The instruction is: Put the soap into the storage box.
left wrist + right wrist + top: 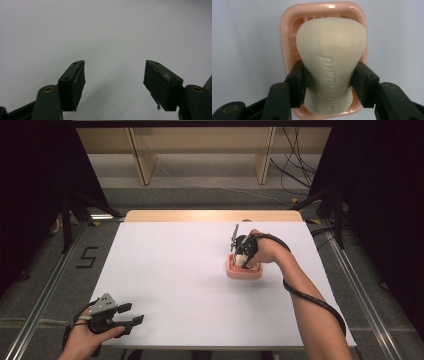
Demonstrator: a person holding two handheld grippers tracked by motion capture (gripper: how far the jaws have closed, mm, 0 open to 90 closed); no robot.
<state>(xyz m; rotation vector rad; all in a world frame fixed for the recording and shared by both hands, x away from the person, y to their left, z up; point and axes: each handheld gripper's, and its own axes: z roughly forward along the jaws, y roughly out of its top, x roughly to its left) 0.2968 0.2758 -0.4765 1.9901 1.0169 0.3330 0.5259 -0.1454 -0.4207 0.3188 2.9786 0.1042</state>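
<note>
Fingers [297,82] of my right gripper [329,83] pinch the soap [330,57] at its waist, over the pink dish [285,37] mid-table, w/ dish rim close round it. Left gripper [113,82] spread wide, nothing btwn, near front-left edge of the white table [170,270]; lots of bare room between.

White table [175,270]; pink soap dish [244,271] rests on it, right of centre.

The right gripper [243,256] points down into a pink dish [244,270] on the white table [170,270]; the left gripper [131,314] rests at the near-left corner, jaws apart.
</note>
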